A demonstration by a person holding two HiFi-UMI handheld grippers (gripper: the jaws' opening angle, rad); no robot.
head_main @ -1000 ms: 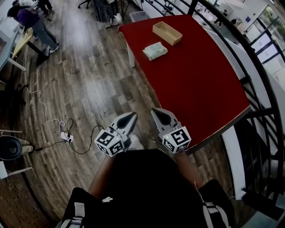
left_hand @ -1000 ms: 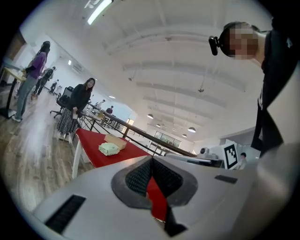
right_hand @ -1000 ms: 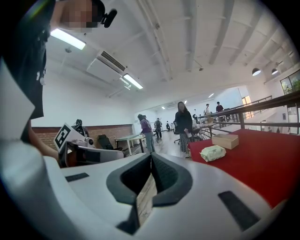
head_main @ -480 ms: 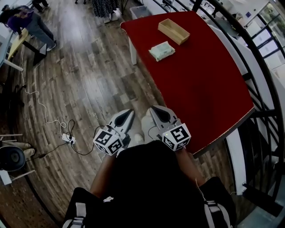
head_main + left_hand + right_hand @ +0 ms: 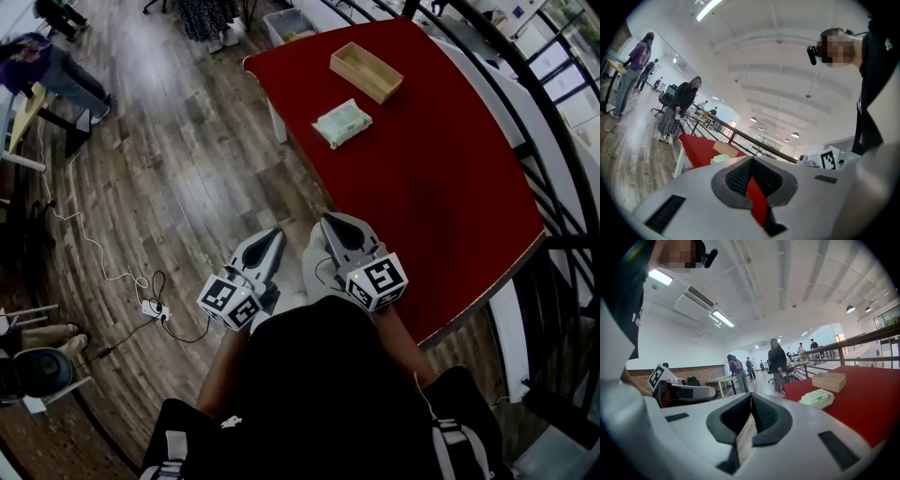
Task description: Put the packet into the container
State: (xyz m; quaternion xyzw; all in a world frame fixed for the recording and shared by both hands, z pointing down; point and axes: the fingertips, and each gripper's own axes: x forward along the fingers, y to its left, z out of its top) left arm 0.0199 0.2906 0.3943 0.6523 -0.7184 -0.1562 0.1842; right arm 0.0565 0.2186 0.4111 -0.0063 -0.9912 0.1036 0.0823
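Left tool (image 5: 752, 158): jaws shut tight, nothing btwn, pointing approx level. Beyond tips, red table (image 5: 697, 147) w/ pale green packet (image 5: 721, 158) on it, wooden container (image 5: 724, 148) just behind. Black railing (image 5: 746, 138) past table. At left, wood floor (image 5: 628, 140), person in purple top (image 5: 637, 61), person in dark clothes (image 5: 686, 98).

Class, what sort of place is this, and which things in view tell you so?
Probably a large open-plan office or lab: desks with people standing about, long ceiling lights, a wood floor, and a railing beside the red table.
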